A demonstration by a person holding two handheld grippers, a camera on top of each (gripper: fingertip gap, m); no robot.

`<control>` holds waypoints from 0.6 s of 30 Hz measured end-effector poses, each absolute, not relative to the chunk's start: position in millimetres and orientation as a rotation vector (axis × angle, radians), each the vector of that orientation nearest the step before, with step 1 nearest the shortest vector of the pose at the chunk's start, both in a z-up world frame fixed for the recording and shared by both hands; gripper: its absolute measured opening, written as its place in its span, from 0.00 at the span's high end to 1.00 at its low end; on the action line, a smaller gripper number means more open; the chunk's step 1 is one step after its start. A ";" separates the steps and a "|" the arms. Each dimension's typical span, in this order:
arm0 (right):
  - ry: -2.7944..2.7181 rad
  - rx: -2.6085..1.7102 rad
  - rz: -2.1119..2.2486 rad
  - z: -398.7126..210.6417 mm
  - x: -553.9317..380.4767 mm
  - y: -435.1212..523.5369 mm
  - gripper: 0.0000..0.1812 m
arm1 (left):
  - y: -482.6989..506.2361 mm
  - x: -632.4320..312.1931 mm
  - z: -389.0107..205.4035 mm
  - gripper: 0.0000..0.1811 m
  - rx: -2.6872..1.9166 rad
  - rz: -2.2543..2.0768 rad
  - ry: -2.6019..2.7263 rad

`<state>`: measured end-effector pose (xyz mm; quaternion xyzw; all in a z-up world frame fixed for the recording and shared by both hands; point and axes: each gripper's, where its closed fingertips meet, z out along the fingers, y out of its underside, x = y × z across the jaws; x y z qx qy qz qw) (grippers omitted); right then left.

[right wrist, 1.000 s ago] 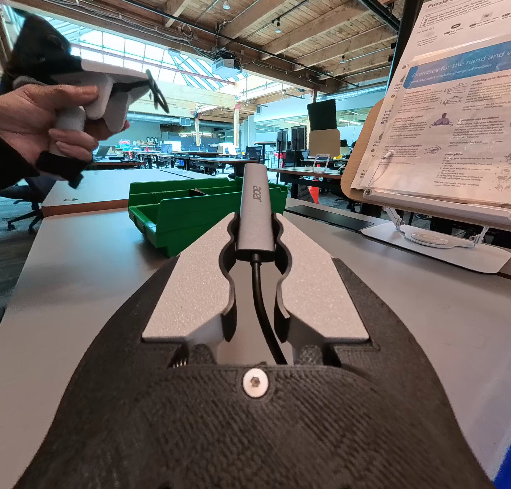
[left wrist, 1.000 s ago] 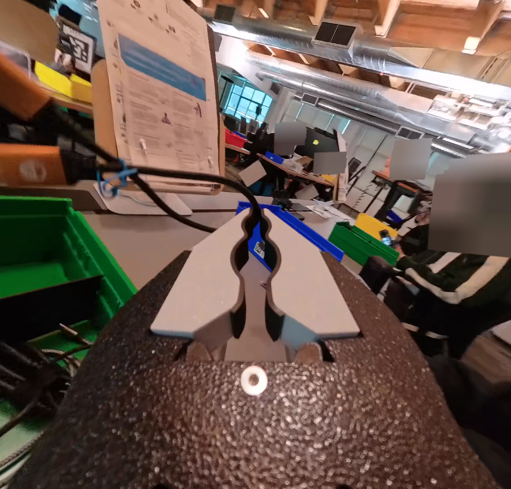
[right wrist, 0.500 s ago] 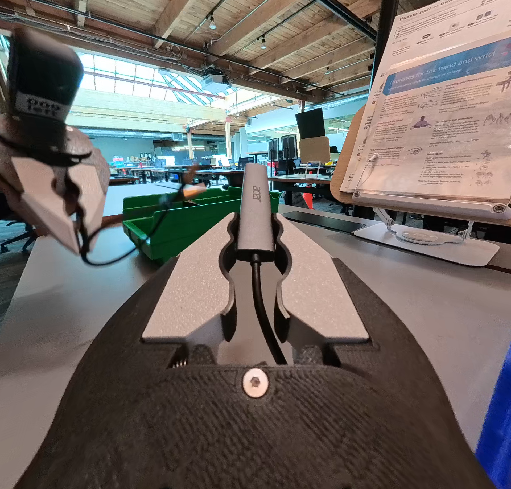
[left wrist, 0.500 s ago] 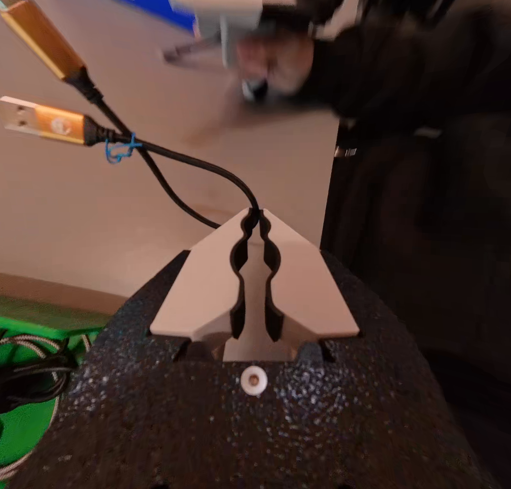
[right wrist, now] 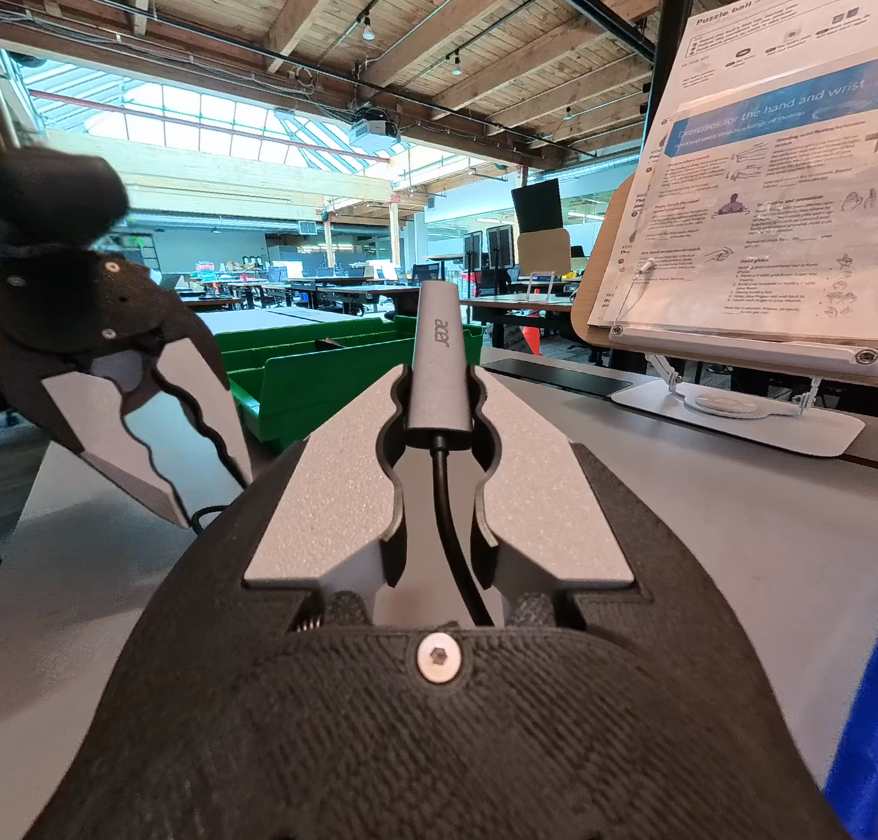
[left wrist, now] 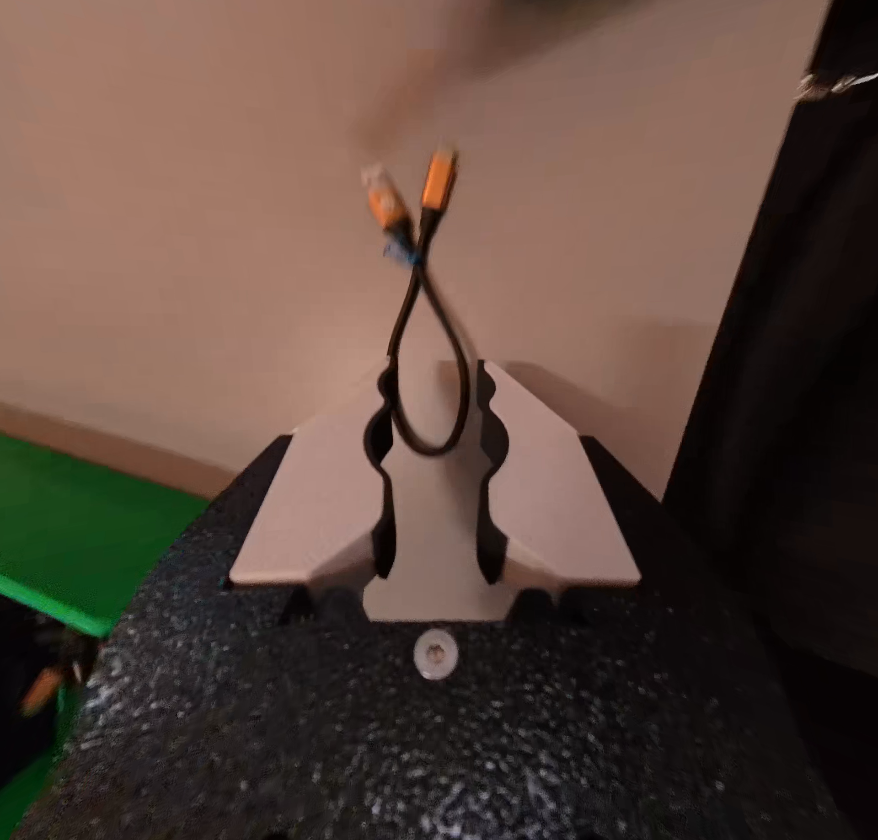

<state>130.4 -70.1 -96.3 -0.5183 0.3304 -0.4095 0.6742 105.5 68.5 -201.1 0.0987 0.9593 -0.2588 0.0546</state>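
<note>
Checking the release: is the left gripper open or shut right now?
Open. The left gripper shows a wide gap between its fingers, and the black cable loops loosely in that gap, unpinched.

A green bin (right wrist: 332, 370) sits on the grey counter (right wrist: 712, 508), with a corner of blue bin (right wrist: 855, 746) at the right edge. A stand (right wrist: 741, 413) props up printed sheets (right wrist: 760, 190). Farther back are desks (right wrist: 332, 290), monitors (right wrist: 489, 247) and wooden ceiling beams (right wrist: 332, 5).

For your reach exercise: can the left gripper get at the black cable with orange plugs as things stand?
Probably yes: the left gripper is open, and the cable loops between its fingers with nothing in the way.
</note>
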 end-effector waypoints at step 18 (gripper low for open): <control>0.732 -1.177 -0.911 -96.7 130.3 -68.1 0.88 | -14.0 114.3 -233.0 0.96 0.571 -1.037 2.786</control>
